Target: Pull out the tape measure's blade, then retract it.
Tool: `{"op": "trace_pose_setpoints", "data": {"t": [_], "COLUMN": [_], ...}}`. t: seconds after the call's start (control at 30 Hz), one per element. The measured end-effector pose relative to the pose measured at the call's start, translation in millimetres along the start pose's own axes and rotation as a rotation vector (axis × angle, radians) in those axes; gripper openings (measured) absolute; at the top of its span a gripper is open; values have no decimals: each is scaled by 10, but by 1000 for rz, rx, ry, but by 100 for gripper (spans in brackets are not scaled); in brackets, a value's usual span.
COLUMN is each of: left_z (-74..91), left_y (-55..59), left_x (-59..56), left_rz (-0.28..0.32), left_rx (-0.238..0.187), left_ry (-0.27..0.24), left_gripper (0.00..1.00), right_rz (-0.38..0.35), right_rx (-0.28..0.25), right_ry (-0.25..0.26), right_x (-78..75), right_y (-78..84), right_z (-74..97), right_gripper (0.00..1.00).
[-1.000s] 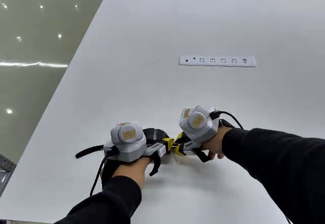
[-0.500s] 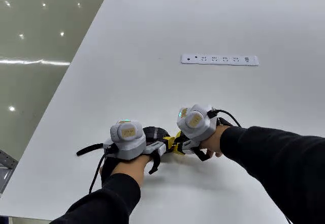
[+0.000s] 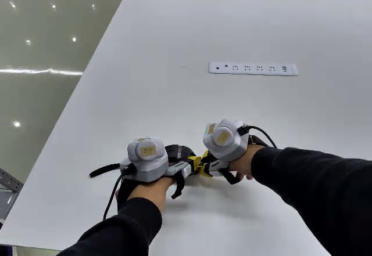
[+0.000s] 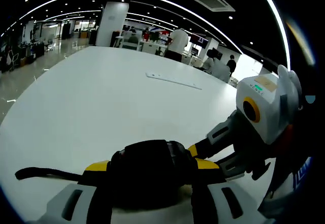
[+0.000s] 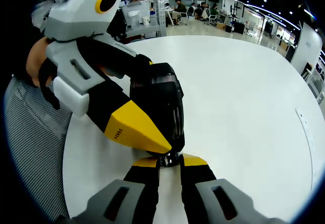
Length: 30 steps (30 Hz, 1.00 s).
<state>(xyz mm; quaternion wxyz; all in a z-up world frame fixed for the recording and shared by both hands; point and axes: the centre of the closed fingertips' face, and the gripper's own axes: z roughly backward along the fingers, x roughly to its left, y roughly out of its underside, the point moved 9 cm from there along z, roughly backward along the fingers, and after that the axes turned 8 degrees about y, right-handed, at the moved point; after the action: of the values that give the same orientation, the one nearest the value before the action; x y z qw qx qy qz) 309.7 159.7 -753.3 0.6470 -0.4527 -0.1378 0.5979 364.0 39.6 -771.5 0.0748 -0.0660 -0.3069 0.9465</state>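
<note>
The black tape measure (image 3: 177, 152) rests on the white table near its front edge. My left gripper (image 3: 185, 167) is shut on its case, which sits between the yellow-tipped jaws in the left gripper view (image 4: 152, 170). A black strap (image 3: 104, 170) trails off to the left of the case. My right gripper (image 3: 203, 165) faces it from the right, and its jaws are shut on the small metal blade tip (image 5: 170, 157) at the case's mouth. The blade looks fully retracted, with the case (image 5: 158, 102) right in front of the right jaws.
A white power strip (image 3: 253, 68) lies flat further back on the table (image 3: 174, 64). The table's left edge drops to a shiny floor (image 3: 40, 47). People and desks stand far behind the table in the gripper views.
</note>
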Motion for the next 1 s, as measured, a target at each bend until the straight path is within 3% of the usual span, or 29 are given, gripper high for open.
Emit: {"op": "trace_pose_setpoints", "data": {"t": [0.27,0.37,0.47,0.53,0.57,0.6,0.67,0.73,0.9,1.0], "left_z": [-10,-19,-14,15,24,24,40,63,204,323], "left_y": [14,-8,-58,-96,-106,-150,-146,-139,-132,-159], "left_x": [4,18,37,31,29,59,111,169,248,266], "left_rz": [-14,-16,-89,-152,-164,-169,-151,-96,-108,-179], "left_rx": [-21,1,9,17,8,-45,-49,-61,-76,-85], "left_ry": [12,35,61,63,69,73,77,94,139,164], "left_gripper": [60,61,61,62,66,73,90,99,100,100], "right_rz": [0,-7,-47,-11,-19,-29,-39,-63,-108,-118], "right_rx": [-11,-28,-36,-65,-72,-78,-78,-82,-135,-150], "right_ry": [6,13,52,85,87,90,97,110,155,184], "right_x": [14,27,-25,-52,-43,-37,-29,-21,20,56], "right_y": [6,39,67,80,92,113,154,210,390,538], "right_z": [4,20,48,95,114,146,194,268,544,713], "right_gripper": [12,12,22,26,29,31,35,38,48,49]}}
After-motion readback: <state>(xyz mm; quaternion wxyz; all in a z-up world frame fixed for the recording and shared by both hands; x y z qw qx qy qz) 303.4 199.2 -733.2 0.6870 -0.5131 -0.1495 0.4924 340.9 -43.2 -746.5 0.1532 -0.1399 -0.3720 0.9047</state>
